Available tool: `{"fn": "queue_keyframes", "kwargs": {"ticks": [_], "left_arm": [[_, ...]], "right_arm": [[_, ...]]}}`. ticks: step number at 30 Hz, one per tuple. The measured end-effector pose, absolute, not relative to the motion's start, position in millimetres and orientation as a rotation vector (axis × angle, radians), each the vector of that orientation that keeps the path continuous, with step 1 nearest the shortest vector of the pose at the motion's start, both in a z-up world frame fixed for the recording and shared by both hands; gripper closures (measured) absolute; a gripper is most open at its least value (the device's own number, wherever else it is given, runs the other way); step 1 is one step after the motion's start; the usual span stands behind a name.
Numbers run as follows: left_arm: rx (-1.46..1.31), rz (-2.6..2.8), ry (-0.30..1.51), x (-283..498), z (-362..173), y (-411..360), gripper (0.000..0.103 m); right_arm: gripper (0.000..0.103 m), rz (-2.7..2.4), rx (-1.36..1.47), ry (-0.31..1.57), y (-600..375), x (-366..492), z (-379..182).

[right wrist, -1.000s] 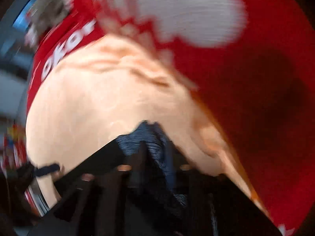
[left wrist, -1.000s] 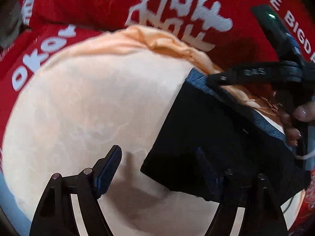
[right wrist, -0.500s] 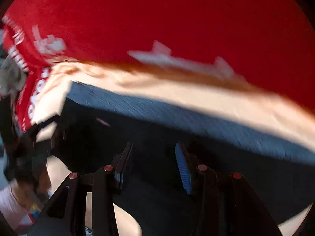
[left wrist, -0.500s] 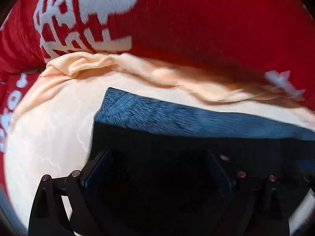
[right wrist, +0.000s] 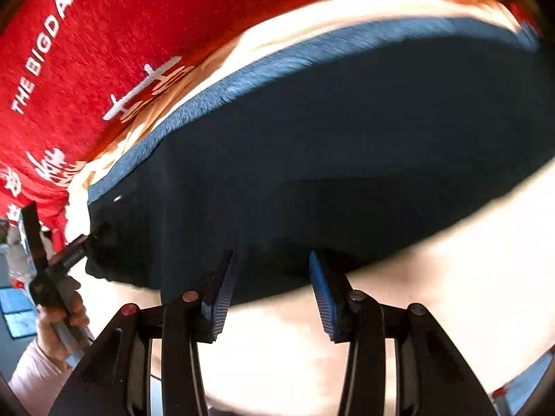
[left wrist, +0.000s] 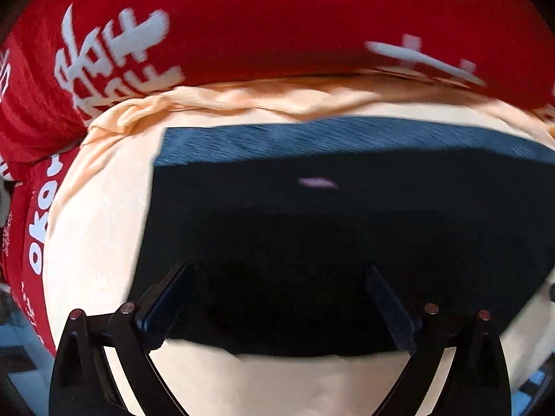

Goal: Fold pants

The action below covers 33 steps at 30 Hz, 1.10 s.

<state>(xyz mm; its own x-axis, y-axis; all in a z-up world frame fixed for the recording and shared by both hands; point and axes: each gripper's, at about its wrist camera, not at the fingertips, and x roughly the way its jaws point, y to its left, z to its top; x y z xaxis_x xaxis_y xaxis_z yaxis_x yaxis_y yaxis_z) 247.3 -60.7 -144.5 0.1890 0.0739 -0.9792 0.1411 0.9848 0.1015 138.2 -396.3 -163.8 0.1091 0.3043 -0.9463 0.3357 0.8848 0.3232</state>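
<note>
Dark navy pants (left wrist: 347, 215) lie folded flat on a cream cloth (left wrist: 97, 225), with a lighter blue band along their far edge. My left gripper (left wrist: 277, 268) hangs over the pants' near edge. Its jaws are opening wide, and the fabric lies under them with no pad pressing on it. In the right wrist view the pants (right wrist: 347, 138) fill the middle. My right gripper (right wrist: 272, 254) stands part open above their near edge, with nothing pinched. A hand (right wrist: 62, 312) at the far left holds the left gripper by the pants' left corner.
A red blanket (left wrist: 277, 27) with white lettering bunches up behind the cream cloth (right wrist: 433, 277), and it also fills the upper left of the right wrist view (right wrist: 86, 52). A slice of floor (left wrist: 20, 353) shows past the cloth's left edge.
The left gripper swung from beside the pants to over their near edge and spread its jaws wider. The right gripper swept along the pants and is gone from the left view.
</note>
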Motion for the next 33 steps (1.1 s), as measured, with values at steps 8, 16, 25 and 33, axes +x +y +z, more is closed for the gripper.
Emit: {"fn": "queue_keyframes", "kwargs": {"ticks": [8, 16, 25, 33], "left_arm": [[0.21, -0.193, 1.391, 219.6, -128.3, -170.3, 0.003], [0.206, -0.252, 1.394, 219.9, -128.4, -269.7, 0.003], [0.246, -0.201, 1.444, 226.8, -158.1, -329.8, 0.003], [0.304, -0.209, 1.438, 216.6, -165.4, -370.0, 0.003]], "right_arm": [[0.054, -0.1, 0.667, 1.452, -451.0, 96.2, -158.2], [0.055, -0.216, 0.647, 1.356, -538.2, 91.1, -139.5], [0.056, -0.559, 0.672, 1.209, -687.5, 110.6, -139.2], [0.095, -0.553, 0.592, 1.206, -718.9, 124.2, -155.5]]}}
